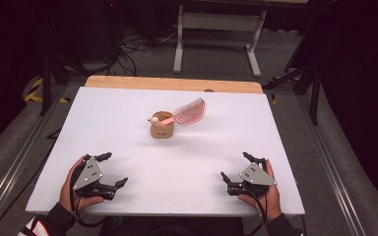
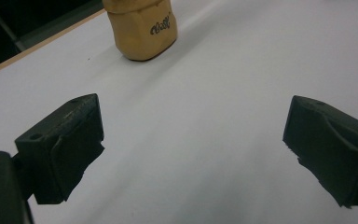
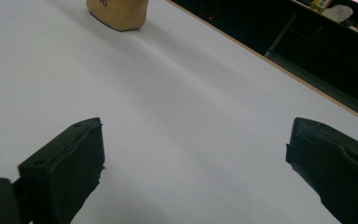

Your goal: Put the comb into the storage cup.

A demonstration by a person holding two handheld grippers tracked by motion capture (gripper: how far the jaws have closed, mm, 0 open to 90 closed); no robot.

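The surface looks smooth, matt white, edged in pale wood at the far side. The tan cup has a dull sheen; the pink comb looks plastic. Tool pads are rough matt black.

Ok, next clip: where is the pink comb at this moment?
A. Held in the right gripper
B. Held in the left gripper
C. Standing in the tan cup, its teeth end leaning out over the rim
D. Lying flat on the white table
C. In the high view the pink comb rises out of the tan cup at a slant, while the left gripper and right gripper are both open and empty near the table's front edge.
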